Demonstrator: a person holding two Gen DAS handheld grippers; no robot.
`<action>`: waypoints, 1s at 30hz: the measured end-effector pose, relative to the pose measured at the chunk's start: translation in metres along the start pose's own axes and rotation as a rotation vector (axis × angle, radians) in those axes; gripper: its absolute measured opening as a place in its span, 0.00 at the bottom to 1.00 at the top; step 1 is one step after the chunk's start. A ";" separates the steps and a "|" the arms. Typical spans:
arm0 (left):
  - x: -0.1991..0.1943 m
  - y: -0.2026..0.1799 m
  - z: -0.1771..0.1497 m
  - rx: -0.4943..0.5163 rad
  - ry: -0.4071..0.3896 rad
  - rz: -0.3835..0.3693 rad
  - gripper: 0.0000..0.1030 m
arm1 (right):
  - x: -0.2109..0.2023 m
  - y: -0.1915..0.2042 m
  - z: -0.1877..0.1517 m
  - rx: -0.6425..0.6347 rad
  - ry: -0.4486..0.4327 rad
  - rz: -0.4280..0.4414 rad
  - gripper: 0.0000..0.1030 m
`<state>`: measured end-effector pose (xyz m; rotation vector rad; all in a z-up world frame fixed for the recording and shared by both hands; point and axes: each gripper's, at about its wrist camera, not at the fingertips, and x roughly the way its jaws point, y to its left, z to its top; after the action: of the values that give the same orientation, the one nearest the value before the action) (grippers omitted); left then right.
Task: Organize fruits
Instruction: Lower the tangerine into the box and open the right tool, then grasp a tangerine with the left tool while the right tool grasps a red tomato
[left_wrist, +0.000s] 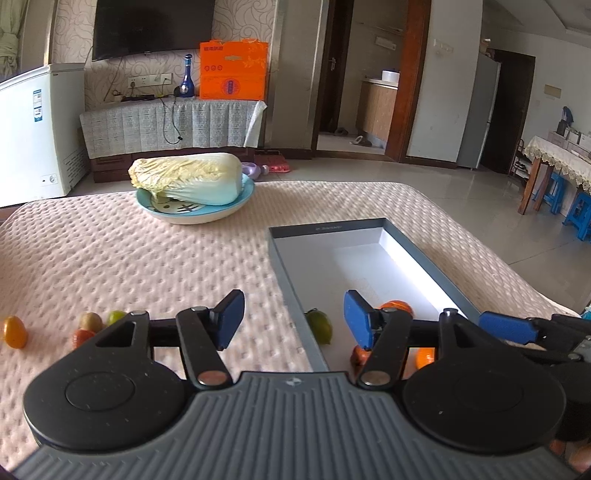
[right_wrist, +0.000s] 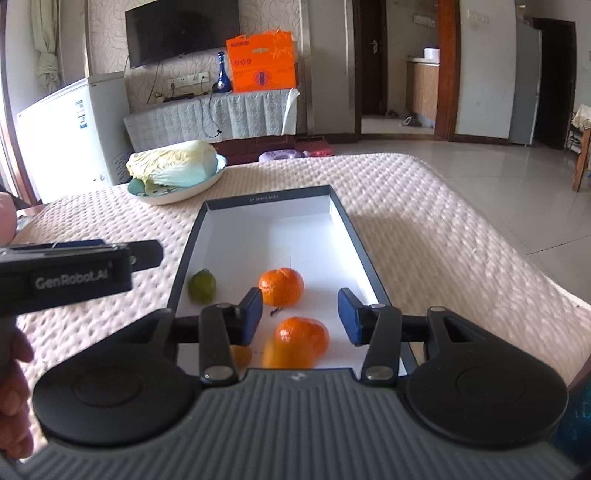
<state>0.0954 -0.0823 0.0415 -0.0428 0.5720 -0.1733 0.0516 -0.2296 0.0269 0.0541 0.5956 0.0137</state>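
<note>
Mandarins (right_wrist: 280, 287) (right_wrist: 302, 334) and a green lime (right_wrist: 202, 285) lie loose in the grey-rimmed box (right_wrist: 343, 210) on the quilted cloth (right_wrist: 424, 229). Right gripper (right_wrist: 300, 317) hangs above the near mandarin, jaws apart, pads clear of it. Left gripper (left_wrist: 293, 323) jaws apart, empty, straddling the box wall. More small fruit (left_wrist: 15, 331) lies left on the cloth.

bright daylight, fisheye-warped edges
</note>
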 end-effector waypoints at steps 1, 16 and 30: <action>-0.001 0.003 0.000 -0.004 -0.001 0.005 0.64 | -0.001 0.001 0.001 0.008 -0.008 -0.002 0.46; -0.019 0.063 0.000 -0.061 -0.007 0.094 0.64 | -0.010 0.063 0.007 -0.067 -0.081 0.133 0.46; -0.034 0.116 -0.004 -0.100 -0.014 0.172 0.64 | -0.008 0.113 0.001 -0.144 -0.085 0.231 0.46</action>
<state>0.0821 0.0384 0.0459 -0.0913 0.5671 0.0230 0.0456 -0.1166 0.0383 -0.0161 0.4991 0.2766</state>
